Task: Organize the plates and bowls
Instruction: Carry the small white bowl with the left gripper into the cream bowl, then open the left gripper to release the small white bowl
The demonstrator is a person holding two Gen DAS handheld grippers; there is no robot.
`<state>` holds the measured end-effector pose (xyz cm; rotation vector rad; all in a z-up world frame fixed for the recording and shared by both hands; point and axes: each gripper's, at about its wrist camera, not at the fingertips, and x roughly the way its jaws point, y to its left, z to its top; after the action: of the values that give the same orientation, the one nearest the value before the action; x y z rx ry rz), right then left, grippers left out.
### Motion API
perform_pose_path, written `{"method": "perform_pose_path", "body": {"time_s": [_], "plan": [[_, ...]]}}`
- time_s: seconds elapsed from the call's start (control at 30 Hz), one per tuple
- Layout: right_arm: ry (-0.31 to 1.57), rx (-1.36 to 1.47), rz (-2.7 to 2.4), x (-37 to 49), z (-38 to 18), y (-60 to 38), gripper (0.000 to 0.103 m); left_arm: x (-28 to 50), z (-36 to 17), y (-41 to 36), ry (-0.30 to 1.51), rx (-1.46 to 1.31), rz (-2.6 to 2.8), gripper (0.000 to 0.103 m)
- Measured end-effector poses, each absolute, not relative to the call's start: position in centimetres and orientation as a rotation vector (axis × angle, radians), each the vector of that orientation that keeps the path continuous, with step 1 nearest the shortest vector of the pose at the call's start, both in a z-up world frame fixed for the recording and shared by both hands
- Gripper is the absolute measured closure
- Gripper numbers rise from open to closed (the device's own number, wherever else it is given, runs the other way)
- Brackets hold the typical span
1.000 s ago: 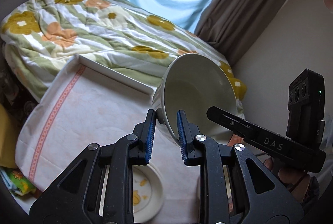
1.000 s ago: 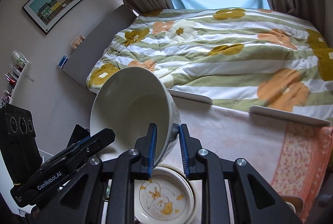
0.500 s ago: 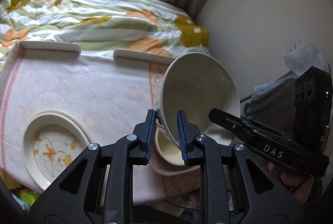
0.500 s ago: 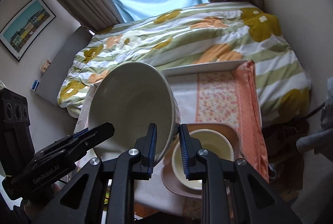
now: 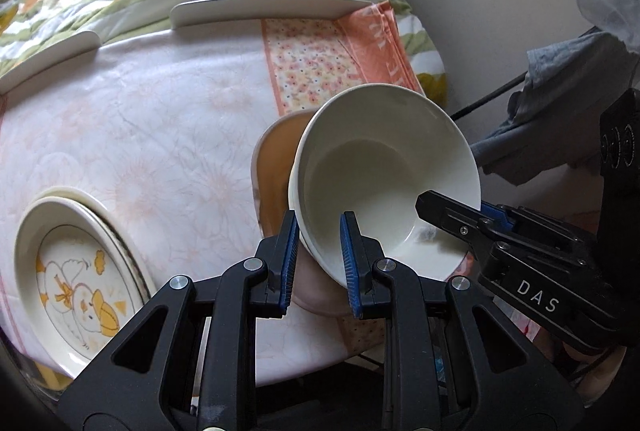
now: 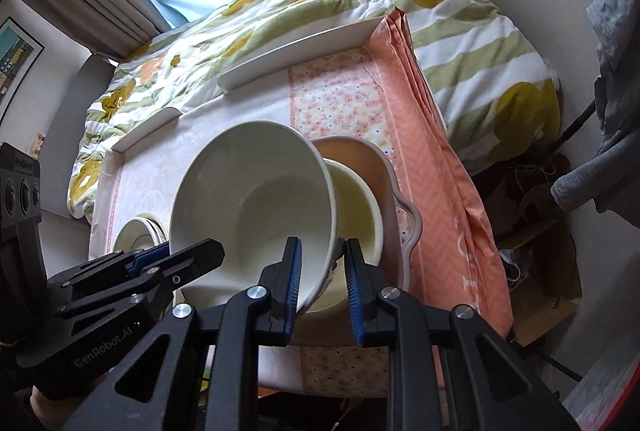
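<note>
Left wrist: both hand-held grippers point(image 5: 320, 263) clamp white bowl point(image 5: 384, 175).

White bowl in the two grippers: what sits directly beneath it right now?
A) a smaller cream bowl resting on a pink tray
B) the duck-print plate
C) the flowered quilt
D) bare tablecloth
A: in the right wrist view the white bowl, pinched at its rim by the left gripper and right gripper, hangs tilted over the smaller cream bowl on the pink tray.
</note>
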<state>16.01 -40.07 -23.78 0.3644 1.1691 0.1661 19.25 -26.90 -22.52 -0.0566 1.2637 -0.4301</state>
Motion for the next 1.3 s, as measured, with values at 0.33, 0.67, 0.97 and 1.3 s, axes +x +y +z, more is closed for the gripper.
{"method": "perform_pose_path", "body": {"time_s": [0.33, 0.67, 0.97, 1.3], "plan": [[1.192, 0.263, 0.127, 15.7, -25.4, -39.3, 0.083, 19.9, -24.0, -29.0, 1.295, 0.083, -0.402, 0.085], [1.188, 0.174, 0.104, 15.6, -25.2, -38.7, 0.083, 19.6, -23.9, -29.8, 1.275, 0.163, -0.386, 0.084], [1.181, 0.166, 0.108, 15.3, -25.1, -38.5, 0.083, 19.1, -24.1, -30.1, 1.25, 0.208, -0.373, 0.084], [1.155, 0.253, 0.147, 15.1, -24.3, -39.8, 0.083, 18.9, -21.9, -29.0, 1.188, 0.149, -0.384, 0.084]]}}
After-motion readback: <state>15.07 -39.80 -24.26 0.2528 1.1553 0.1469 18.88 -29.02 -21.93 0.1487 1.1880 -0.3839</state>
